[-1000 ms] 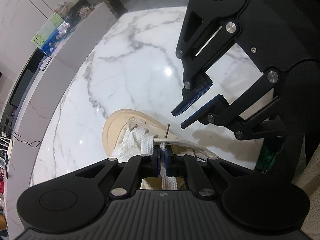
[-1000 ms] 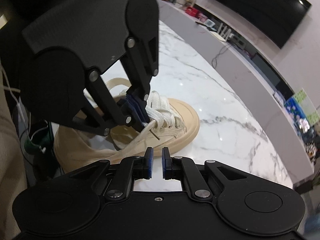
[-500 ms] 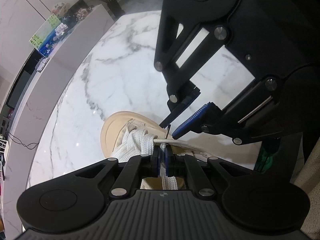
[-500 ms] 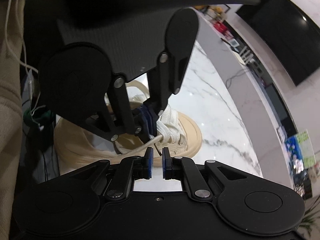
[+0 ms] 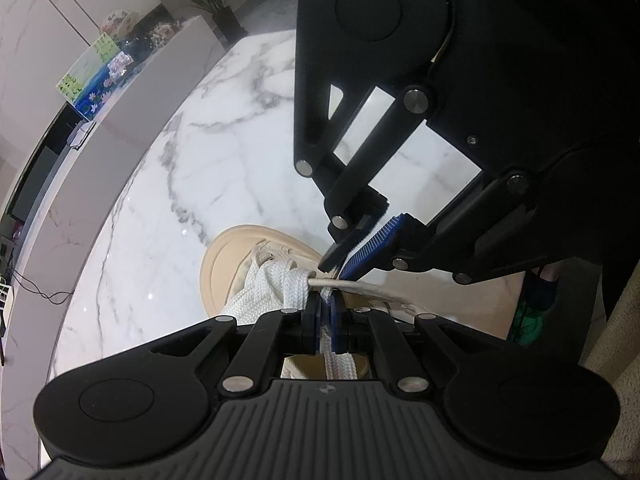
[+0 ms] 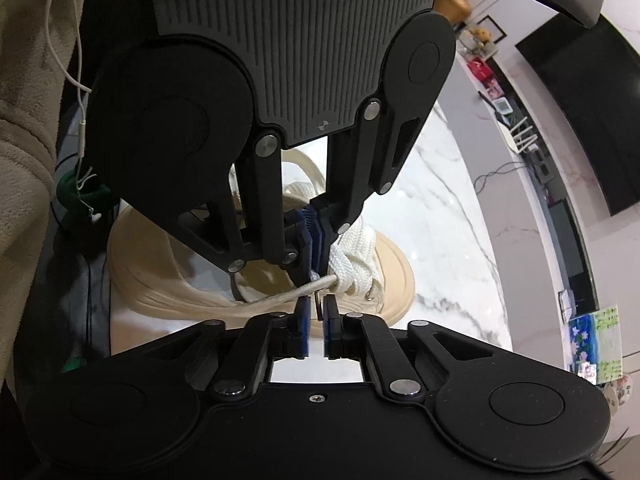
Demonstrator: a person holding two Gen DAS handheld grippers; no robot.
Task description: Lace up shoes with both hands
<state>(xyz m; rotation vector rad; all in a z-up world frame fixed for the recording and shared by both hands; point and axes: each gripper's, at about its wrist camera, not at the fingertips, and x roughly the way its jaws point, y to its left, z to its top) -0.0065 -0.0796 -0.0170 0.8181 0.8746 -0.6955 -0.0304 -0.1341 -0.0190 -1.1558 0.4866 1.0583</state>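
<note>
A beige canvas shoe [image 5: 224, 256] [image 6: 392, 276] with white laces [image 5: 276, 284] lies on the marble table. My left gripper [image 5: 325, 305] is shut on a white lace just above the eyelets; it also shows in the right wrist view [image 6: 313, 236]. A thin cream lace end [image 6: 280, 294] with a dark aglet [image 6: 318, 304] sticks out between my right gripper's pads. My right gripper [image 6: 315, 312] is slightly open around that aglet, tips almost touching the left gripper; it also shows in the left wrist view [image 5: 346, 258].
The white marble table [image 5: 168, 184] stretches away beyond the shoe toe. A grey counter [image 5: 100, 152] curves along its far side. A green object [image 6: 82, 194] with a white wire sits by the shoe's heel, next to a beige sleeve [image 6: 24, 100].
My right gripper has moved down and in toward the left gripper until its pads straddle the aglet. The left gripper stays shut on the lace.
</note>
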